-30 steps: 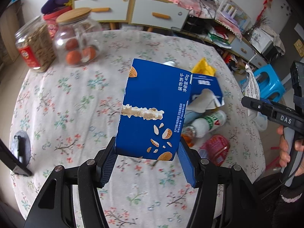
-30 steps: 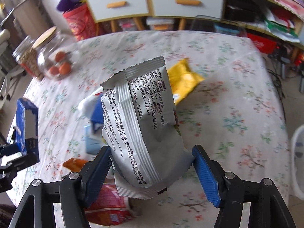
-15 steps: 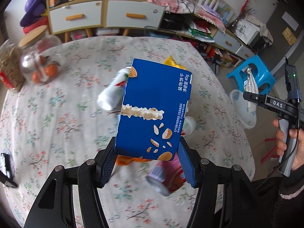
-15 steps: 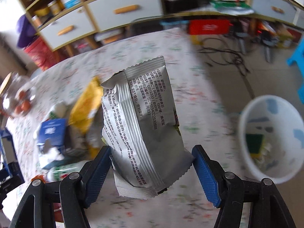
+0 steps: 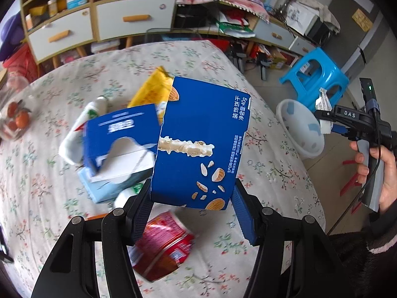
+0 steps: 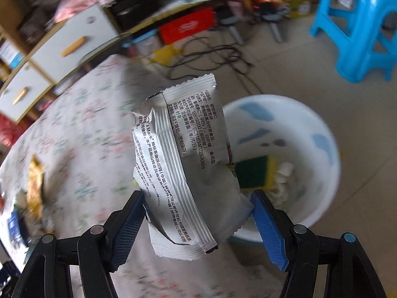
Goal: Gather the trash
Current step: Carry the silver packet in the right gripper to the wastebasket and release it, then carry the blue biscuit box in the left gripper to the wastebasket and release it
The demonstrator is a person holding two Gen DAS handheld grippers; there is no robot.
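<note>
My left gripper (image 5: pixel 192 204) is shut on a blue biscuit box (image 5: pixel 201 144), held upright over the floral table (image 5: pixel 49 198). My right gripper (image 6: pixel 198 213) is shut on a silver snack wrapper (image 6: pixel 183 164), near the table's edge and just left of a white bin (image 6: pixel 310 149) on the floor. In the left wrist view that bin (image 5: pixel 300 129) stands right of the table, with the right gripper (image 5: pixel 325 121) and its wrapper above it. A blue tissue box (image 5: pixel 116 139), a yellow packet (image 5: pixel 153 92), white bottles (image 5: pixel 74 134) and a red can (image 5: pixel 163 245) lie on the table.
The bin holds a green and yellow sponge (image 6: pixel 255 171) and white paper. A blue stool (image 5: pixel 315 77) stands behind it. Cabinets with drawers (image 5: pixel 134 19) line the far wall, with cables on the floor (image 6: pixel 211 57). A glass jar (image 5: pixel 15 119) sits at the table's left edge.
Both grippers swung right with their loads. The right one left the tabletop and came beside the white bin. The left one passed over the trash pile toward the table's right side.
</note>
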